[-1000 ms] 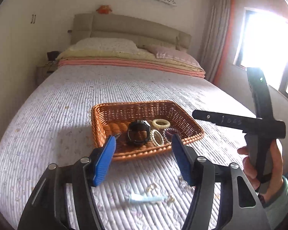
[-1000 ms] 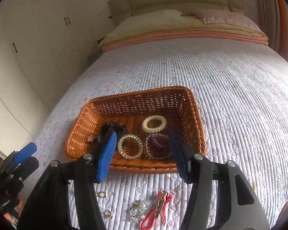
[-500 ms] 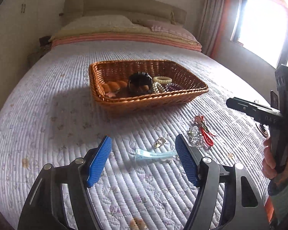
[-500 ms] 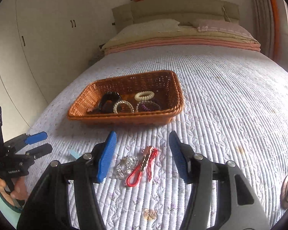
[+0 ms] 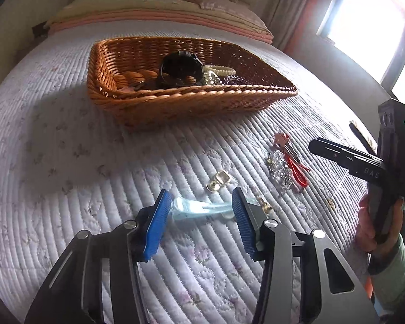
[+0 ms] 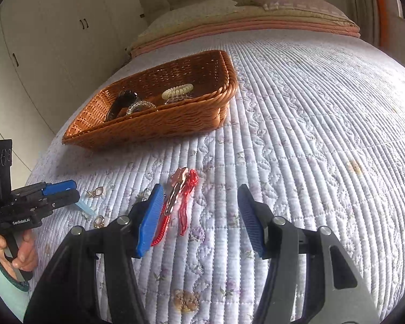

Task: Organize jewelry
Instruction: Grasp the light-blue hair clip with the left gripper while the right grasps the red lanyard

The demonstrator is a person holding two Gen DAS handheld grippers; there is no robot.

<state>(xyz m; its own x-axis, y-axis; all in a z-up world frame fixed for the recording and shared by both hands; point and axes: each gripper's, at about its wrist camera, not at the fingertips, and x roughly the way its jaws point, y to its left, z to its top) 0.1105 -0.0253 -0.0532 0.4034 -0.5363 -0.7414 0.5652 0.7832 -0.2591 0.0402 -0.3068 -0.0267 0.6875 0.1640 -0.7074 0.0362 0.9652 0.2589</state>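
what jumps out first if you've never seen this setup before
The wicker basket sits on the quilted bed, already holding bracelets and a black watch. In front of it, the left gripper straddles a pale blue hair clip, jaws open. A red cord lies by the open right gripper.

Wicker basket [image 5: 175,102]: 1, ahead of both claws. In it: black bangle [image 5: 181,66] 1, cream coil tie [image 6: 177,90] 1, clear beaded bracelet [image 6: 141,106] 1. Ahead of left claw: pale blue clip [image 5: 199,207] 1. Red cord [image 6: 185,205]: 1.
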